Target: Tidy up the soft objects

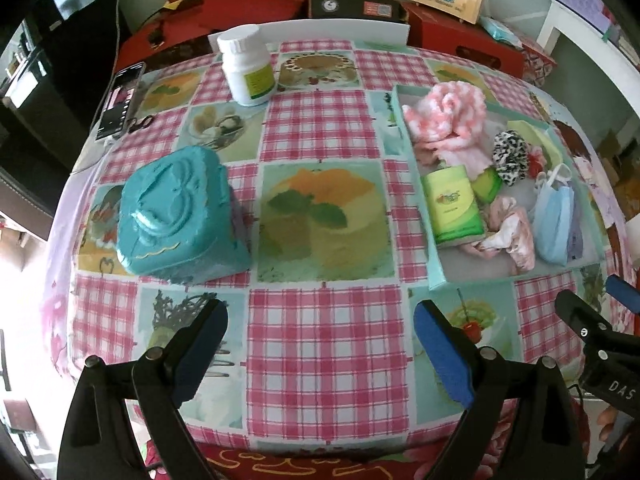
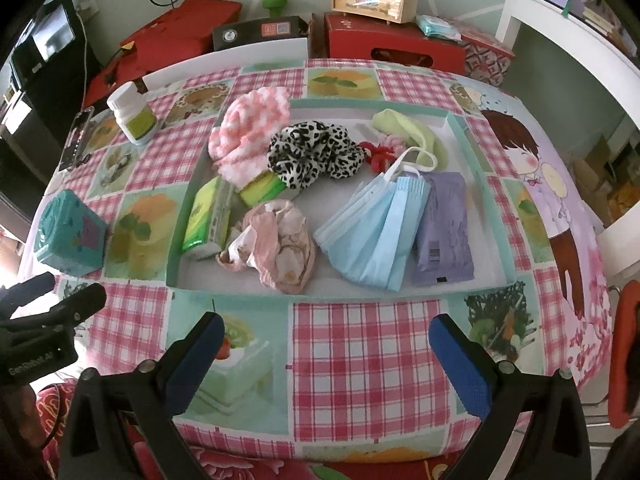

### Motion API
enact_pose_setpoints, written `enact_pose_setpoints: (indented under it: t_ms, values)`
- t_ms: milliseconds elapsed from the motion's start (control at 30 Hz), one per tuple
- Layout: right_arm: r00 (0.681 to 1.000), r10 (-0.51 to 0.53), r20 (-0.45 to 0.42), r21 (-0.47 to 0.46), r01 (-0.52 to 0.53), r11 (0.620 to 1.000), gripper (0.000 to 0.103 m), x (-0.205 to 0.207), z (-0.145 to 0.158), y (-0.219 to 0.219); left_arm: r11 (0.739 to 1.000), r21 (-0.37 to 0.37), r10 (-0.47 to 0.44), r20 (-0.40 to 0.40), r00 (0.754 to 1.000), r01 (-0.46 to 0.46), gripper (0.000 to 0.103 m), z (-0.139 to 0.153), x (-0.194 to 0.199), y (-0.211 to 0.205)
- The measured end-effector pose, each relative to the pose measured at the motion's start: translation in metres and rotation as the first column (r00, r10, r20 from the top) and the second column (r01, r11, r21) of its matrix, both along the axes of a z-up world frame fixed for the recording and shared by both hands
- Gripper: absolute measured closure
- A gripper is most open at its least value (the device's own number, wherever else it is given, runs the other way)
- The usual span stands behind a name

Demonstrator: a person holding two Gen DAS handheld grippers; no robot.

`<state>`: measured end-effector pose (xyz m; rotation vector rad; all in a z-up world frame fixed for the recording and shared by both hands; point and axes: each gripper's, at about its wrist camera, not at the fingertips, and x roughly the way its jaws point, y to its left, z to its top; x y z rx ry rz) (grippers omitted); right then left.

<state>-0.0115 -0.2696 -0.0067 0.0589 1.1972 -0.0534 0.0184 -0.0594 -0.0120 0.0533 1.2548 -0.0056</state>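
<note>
left gripper: fingers spread wide, nothing between them, held above the near edge of the checked tablecloth. right gripper: fingers likewise spread and empty, held just in front of the shallow mint tray.

the soft objects lie inside the tray, on the right half of the table:
- pink-and-white knitted piece at the far left corner
- leopard-print scrunchie beside it, touching it
- green tissue pack along the left wall
- crumpled pink cloth near the front
- blue face masks right of centre, partly overlapping a purple sachet
- pale green cloth at the far wall
- red clip, partly hidden

outside the tray: teal lidded box at left, white pill bottle and a phone at the far left
</note>
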Motion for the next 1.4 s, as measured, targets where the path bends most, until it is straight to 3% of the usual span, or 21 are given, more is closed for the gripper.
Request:
enact_pose_setpoints:
  t_ms: [433, 1400]
  values:
    - [1.0, 0.017, -0.007, -0.002, -0.017, 1.0, 0.0, -0.001, -0.009, 0.009, 0.998, 0.058, 0.025, 0.014, 1.0, -0.026, 0.009, -0.004, -0.01, 0.009]
    - [1.0, 0.025, -0.006, 0.011, -0.025, 1.0, 0.0, -0.003, -0.011, 0.01, 0.998, 0.061, 0.035, -0.001, 0.999, -0.035, 0.009, -0.007, -0.012, 0.01]
